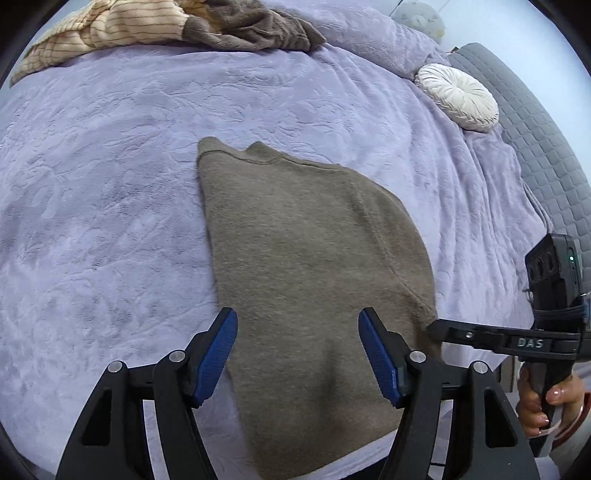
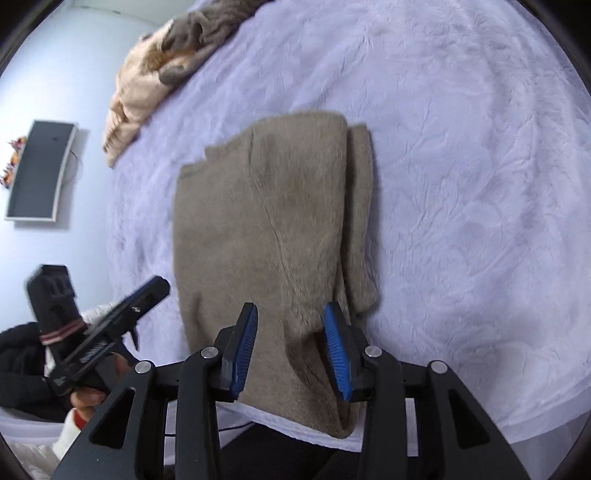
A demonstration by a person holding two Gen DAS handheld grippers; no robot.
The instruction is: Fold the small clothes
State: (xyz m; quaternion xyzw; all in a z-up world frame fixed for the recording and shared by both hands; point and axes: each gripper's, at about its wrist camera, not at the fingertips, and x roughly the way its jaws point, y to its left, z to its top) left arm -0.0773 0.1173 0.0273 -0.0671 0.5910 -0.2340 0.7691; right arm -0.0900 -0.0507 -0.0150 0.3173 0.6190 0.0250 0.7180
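Note:
A grey-brown knit garment (image 1: 306, 258) lies folded lengthwise on the lavender bedspread (image 1: 110, 184), its near end hanging over the bed's front edge. My left gripper (image 1: 297, 328) is open and empty, hovering over the garment's near part. In the right wrist view the same garment (image 2: 273, 229) shows a folded-over flap along its right side. My right gripper (image 2: 290, 323) is open, its jaws standing either side of a raised fold at the garment's near right part. The right gripper also shows in the left wrist view (image 1: 434, 326) touching the garment's right edge.
A pile of unfolded clothes, beige striped (image 1: 103, 29) and brown (image 1: 251, 26), lies at the far edge of the bed. A round white cushion (image 1: 458, 96) and a grey quilted headboard (image 1: 535, 147) are at the right. A wall-mounted screen (image 2: 40, 170) is left.

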